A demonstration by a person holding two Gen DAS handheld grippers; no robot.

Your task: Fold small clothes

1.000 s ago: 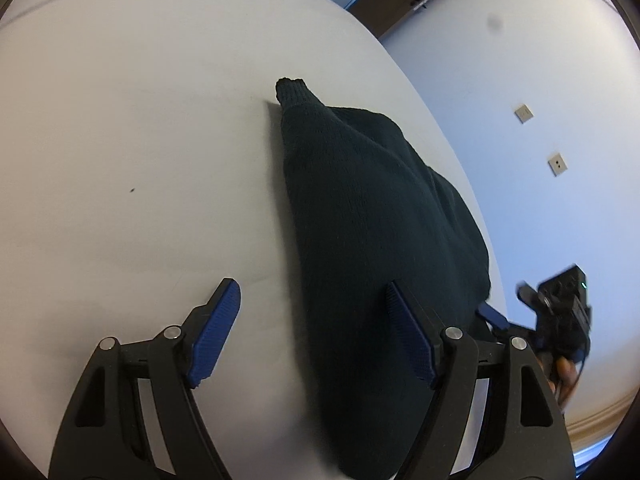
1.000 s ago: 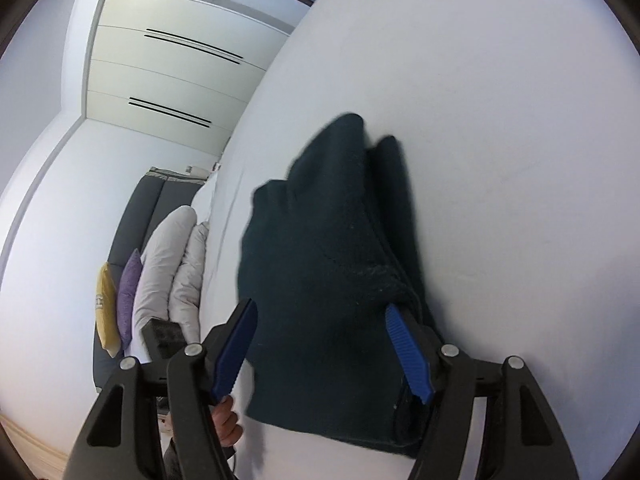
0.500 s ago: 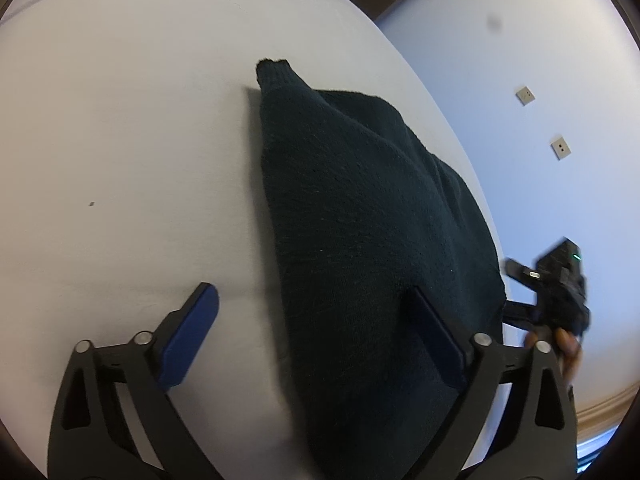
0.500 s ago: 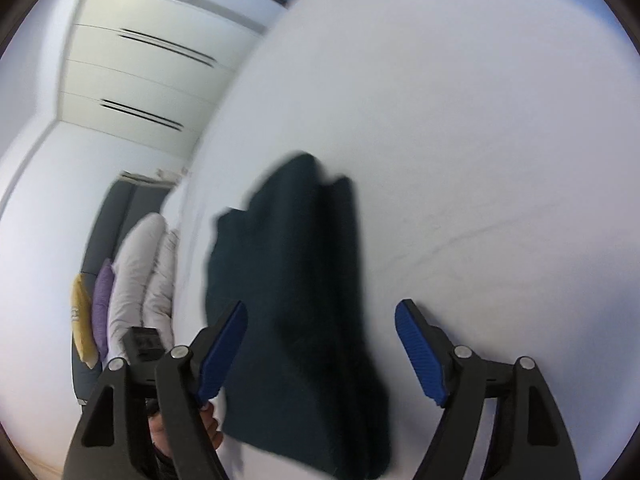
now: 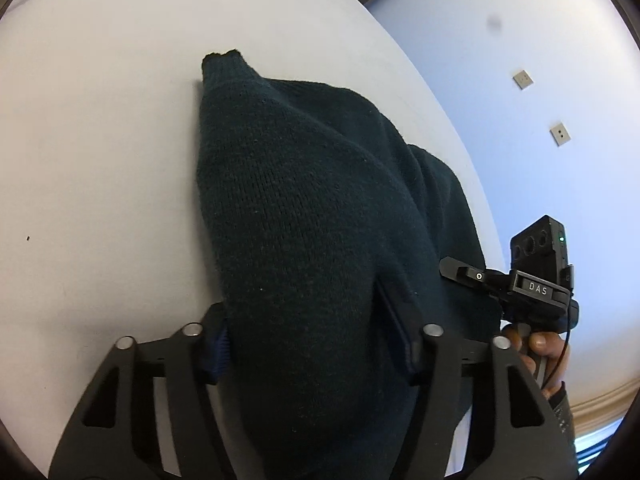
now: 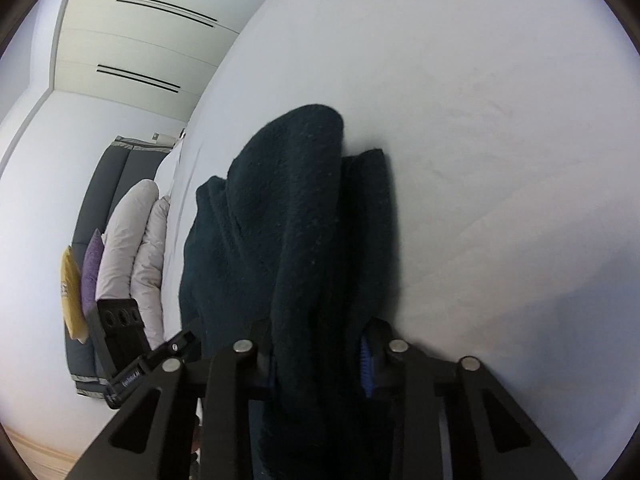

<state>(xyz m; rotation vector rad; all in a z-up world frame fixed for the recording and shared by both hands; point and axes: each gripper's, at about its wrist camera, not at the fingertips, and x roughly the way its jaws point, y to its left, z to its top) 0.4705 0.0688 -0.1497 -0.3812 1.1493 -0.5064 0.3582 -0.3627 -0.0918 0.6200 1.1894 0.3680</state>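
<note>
While angled downward, both hands (image 5: 536,354) on sweater (image 5: 312,216).

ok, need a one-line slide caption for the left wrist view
Left tool closing on a bunched dark green knit garment lying on a white surface, right tool at its far edge.

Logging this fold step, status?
Left gripper and right gripper both closing on the dark green sweater. Sweater bunched on the white table. Nothing in the way.

Dark green sweater (image 5: 312,216), white surface (image 5: 100,120)
</note>
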